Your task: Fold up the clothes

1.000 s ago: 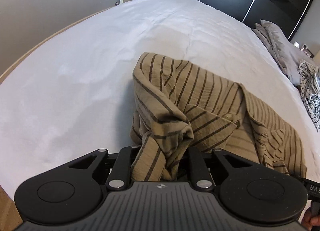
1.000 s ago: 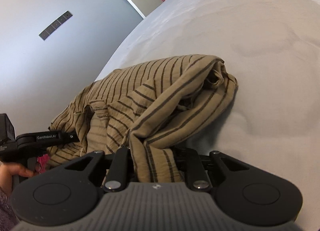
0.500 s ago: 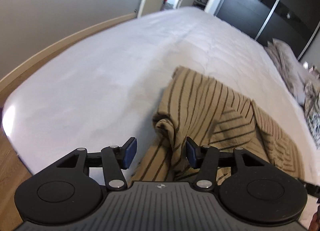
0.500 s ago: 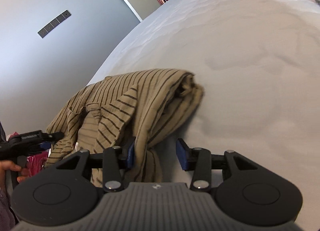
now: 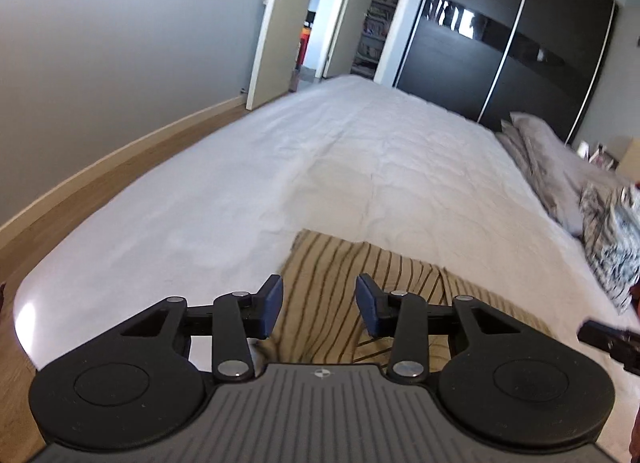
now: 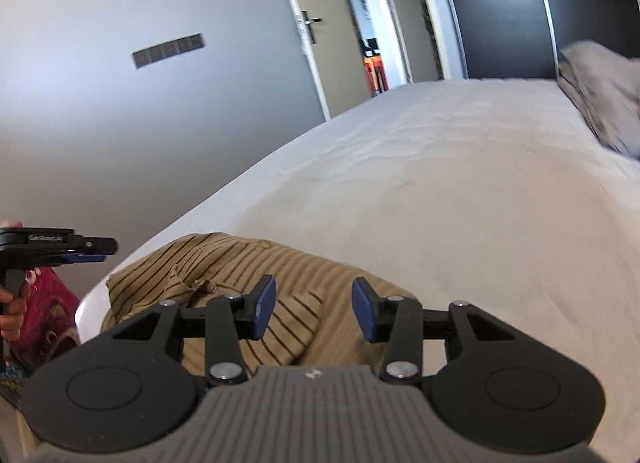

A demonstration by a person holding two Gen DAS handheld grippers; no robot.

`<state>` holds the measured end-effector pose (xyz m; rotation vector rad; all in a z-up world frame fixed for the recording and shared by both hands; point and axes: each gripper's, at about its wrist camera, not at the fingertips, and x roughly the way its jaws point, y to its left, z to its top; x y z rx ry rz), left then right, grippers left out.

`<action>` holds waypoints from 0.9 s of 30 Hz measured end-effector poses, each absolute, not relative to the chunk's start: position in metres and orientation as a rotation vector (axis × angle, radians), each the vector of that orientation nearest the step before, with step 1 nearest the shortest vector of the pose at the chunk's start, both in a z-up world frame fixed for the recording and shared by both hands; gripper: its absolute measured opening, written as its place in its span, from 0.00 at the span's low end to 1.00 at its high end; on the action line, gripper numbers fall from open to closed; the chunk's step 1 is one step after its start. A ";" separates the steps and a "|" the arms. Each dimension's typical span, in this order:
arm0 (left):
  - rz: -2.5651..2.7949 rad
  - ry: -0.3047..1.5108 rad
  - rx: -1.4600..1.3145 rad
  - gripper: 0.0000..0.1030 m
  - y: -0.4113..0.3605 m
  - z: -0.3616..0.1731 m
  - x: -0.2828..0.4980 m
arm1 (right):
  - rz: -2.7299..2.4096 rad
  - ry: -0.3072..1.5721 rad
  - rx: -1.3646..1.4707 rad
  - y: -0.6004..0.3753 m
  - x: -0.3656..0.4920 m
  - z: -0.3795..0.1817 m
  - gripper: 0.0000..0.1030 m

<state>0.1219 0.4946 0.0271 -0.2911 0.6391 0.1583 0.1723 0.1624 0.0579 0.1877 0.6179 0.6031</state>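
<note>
A tan shirt with dark stripes (image 5: 344,275) lies folded over on the near edge of the white bed (image 5: 360,167). My left gripper (image 5: 319,305) is open and empty, raised above the shirt. My right gripper (image 6: 313,307) is also open and empty above the same shirt (image 6: 240,263). The left gripper shows at the left edge of the right wrist view (image 6: 80,249), and the tip of the right gripper shows at the right edge of the left wrist view (image 5: 608,339).
Grey pillows (image 5: 548,159) and a black-and-white patterned garment (image 5: 612,239) lie at the right of the bed. A dark sliding wardrobe (image 5: 500,43) and an open door (image 5: 276,27) stand beyond. Wooden floor (image 5: 80,199) runs along the bed's left.
Both grippers were shut on bunched shirt fabric, then opened and let it drop. Both have since lifted up and back, and the shirt now lies flatter on the bed.
</note>
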 end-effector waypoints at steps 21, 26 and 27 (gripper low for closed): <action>0.294 0.769 -0.395 0.24 0.512 -0.065 0.136 | 0.635 0.745 0.033 0.215 0.207 -0.032 0.45; 0.325 0.718 -0.354 0.24 0.493 -0.033 0.123 | 0.639 0.785 0.062 0.206 0.206 -0.008 0.60; 0.327 0.707 -0.342 0.24 0.488 -0.024 0.120 | 0.635 0.772 0.064 0.200 0.204 -0.001 0.62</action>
